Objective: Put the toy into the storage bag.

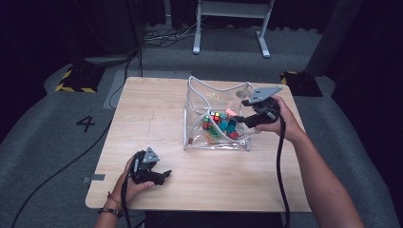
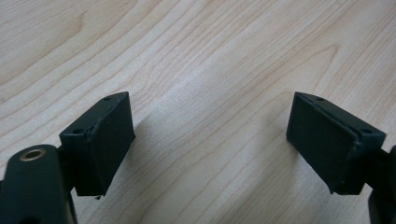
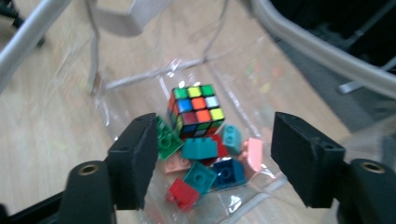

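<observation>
Near the bottom left of the high view the left claw (image 1: 164,175) rests low on the wooden counter (image 1: 152,118), its jaws pointing toward the right of the frame; the left gripper view shows those jaws (image 2: 210,140) spread wide with bare wood grain between them and nothing gripped. Farther up, right of centre in the high view, stands a clear plastic bag (image 1: 195,133) with white piping along its rim, its mouth open upward and its longer side running across the frame. The right claw (image 1: 239,119) reaches into the bag from the right, pointing left. The right gripper view shows what the high view only hints at: the right claw's jaws (image 3: 212,158) stand well apart, gripping nothing, and between and beyond them on the bag's floor lie a scrambled puzzle cube (image 3: 196,111) sitting square with one face up, and just in front of it a loose heap of toy bricks (image 3: 205,168) in green, teal, blue, red and pink, touching one another. No brand or label can be read on the bag, cube or bricks. The one legible mark is a dark "4" (image 1: 85,123) on the grey floor at the left of the high view, beside the counter.
</observation>
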A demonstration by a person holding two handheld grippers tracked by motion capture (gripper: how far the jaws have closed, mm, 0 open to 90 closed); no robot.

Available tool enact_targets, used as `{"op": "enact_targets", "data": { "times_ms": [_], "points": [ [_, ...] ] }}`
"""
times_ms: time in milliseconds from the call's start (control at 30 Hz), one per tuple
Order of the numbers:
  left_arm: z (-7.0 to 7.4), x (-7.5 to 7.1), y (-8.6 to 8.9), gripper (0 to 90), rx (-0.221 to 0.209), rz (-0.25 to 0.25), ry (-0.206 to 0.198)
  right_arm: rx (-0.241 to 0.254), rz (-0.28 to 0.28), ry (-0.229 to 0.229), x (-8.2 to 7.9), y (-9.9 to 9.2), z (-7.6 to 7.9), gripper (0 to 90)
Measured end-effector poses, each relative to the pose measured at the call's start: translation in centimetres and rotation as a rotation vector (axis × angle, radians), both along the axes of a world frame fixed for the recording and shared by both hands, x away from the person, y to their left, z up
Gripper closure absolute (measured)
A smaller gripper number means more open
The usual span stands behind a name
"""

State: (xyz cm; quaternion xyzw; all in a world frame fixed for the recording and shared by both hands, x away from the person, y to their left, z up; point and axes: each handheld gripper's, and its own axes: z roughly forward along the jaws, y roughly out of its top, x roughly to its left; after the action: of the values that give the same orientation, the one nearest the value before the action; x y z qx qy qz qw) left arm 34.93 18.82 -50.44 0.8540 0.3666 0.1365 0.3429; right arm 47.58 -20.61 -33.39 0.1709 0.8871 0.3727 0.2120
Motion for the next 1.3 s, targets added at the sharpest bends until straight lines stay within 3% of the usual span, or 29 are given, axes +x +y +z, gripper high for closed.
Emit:
{"op": "enact_targets", "data": {
  "times_ms": [300, 733, 900, 967, 1300],
  "points": [
    [0.0, 0.0, 0.0, 15.2, 0.0, 0.0, 0.0, 0.083, -0.103, -0.045, -0.8, -2.3, 1.2, 27.9],
    [0.0, 0.0, 0.0, 15.1, 0.001, 0.0, 0.0, 0.165, -0.146, -0.063, -3.1, -5.4, 2.0, 27.9],
    [0.0, 0.0, 0.0, 15.2, 0.0, 0.0, 0.0, 0.161, -0.155, -0.1, -4.0, -6.2, 1.8, 28.5],
    [0.0, 0.0, 0.0, 15.2, -0.002, 0.0, 0.002, 0.182, -0.151, -0.091, -4.5, -6.7, 1.6, 28.5],
    [0.0, 0.0, 0.0, 15.2, 0.001, 0.0, 0.0, 0.171, -0.176, -0.095, -6.3, -8.4, -0.1, 28.5]
  ]
}}
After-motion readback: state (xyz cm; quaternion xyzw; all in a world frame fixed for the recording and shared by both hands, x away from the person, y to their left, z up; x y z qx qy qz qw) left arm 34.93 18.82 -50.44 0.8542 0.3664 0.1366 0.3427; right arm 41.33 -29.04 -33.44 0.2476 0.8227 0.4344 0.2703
